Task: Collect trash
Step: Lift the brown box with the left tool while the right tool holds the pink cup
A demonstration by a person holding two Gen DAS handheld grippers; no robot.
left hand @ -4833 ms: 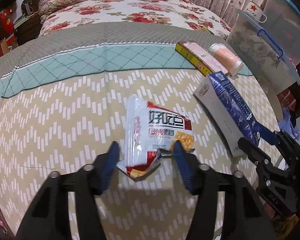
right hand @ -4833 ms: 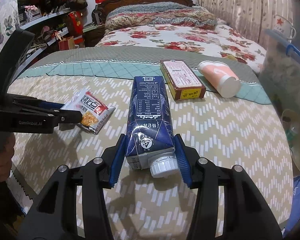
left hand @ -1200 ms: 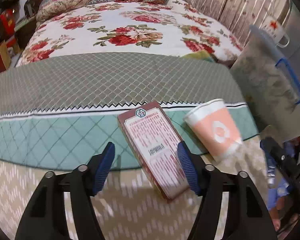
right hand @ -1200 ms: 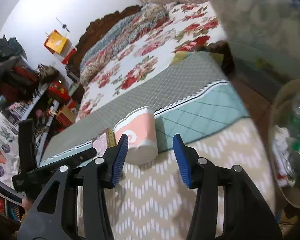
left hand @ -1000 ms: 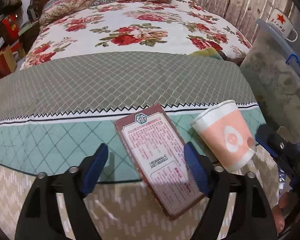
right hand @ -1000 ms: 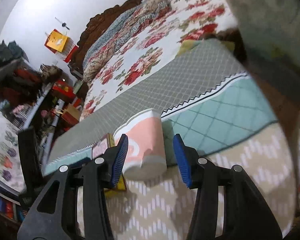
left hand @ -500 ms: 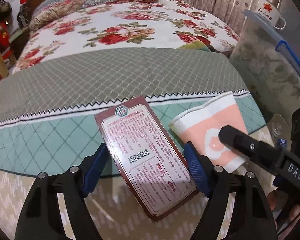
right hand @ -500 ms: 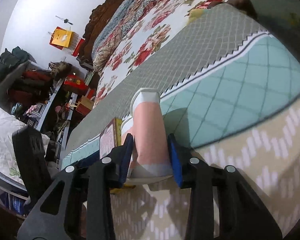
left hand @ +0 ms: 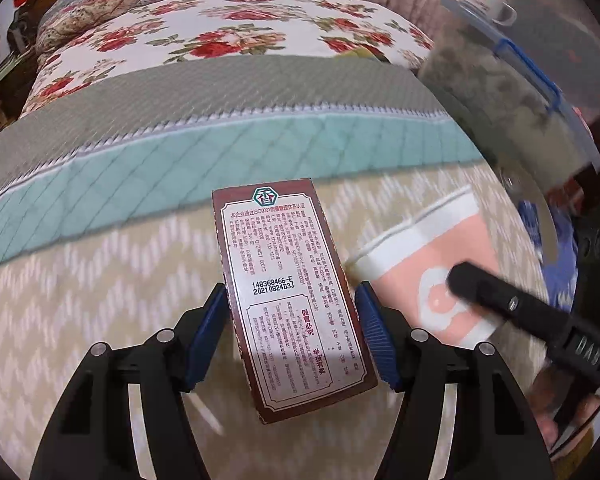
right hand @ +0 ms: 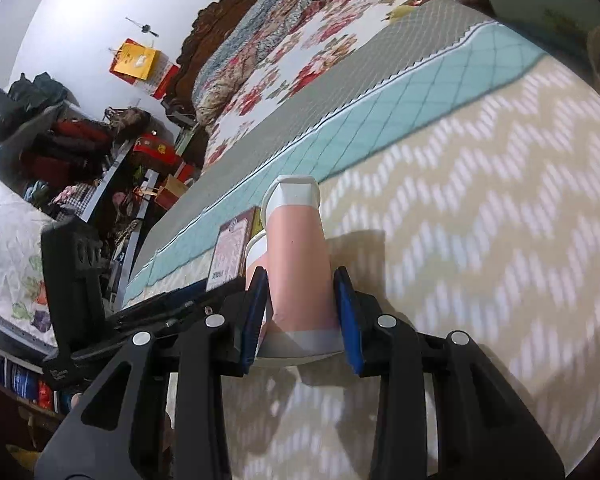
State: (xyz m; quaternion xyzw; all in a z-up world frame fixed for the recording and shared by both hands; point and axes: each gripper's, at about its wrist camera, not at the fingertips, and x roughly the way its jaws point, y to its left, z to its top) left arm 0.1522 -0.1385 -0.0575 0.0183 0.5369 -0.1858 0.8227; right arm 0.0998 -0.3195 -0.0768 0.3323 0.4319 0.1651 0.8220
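Your left gripper (left hand: 294, 334) clamps the box (left hand: 290, 300) lengthwise; your right gripper (right hand: 300, 312) squeezes the cup (right hand: 300, 268), both long axes pointing forward.

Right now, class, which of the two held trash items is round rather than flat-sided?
The pink-and-white paper cup, in the right hand-held gripper. The brown printed box in the left hand-held gripper is flat and rectangular.

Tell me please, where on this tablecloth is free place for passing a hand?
Free: the zigzag cloth left of the brown box, up to the teal band. Crowded: right of the box, where the pink cup is, near the table edge.
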